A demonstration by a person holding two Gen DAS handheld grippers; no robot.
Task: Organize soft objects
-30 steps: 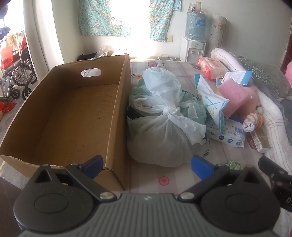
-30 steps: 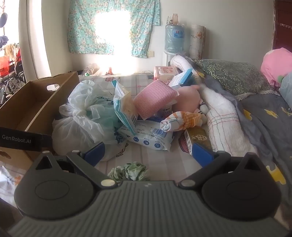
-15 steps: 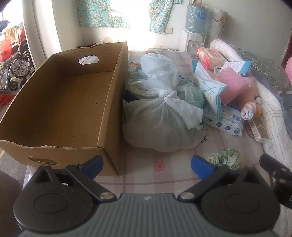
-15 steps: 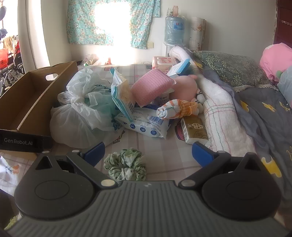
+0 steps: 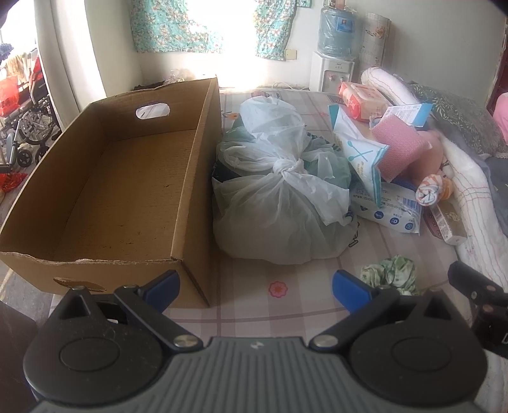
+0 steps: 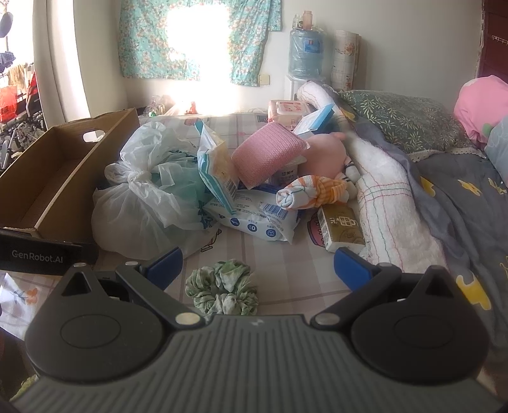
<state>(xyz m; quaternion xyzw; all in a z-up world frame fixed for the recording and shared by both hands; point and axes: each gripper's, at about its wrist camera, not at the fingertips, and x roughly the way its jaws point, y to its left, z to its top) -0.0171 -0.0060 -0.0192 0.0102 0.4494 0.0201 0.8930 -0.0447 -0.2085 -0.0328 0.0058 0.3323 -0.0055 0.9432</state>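
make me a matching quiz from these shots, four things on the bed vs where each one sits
Things:
1. cardboard box
2. tied plastic bag
3. green scrunchie
4. pink sponge

Places:
A. atop the pile of packets
B. alone on the sheet, just ahead of the right gripper
C. far left, nothing inside
D. right beside the box's wall

Pairs: 1-C, 2-D, 3-B, 4-A

daylight floods through the window (image 6: 197, 41), blown out to white glare behind the curtain (image 5: 177, 28). the bed (image 6: 285, 254) is softly lit; fisheye bending curves and darkens both views' edges.
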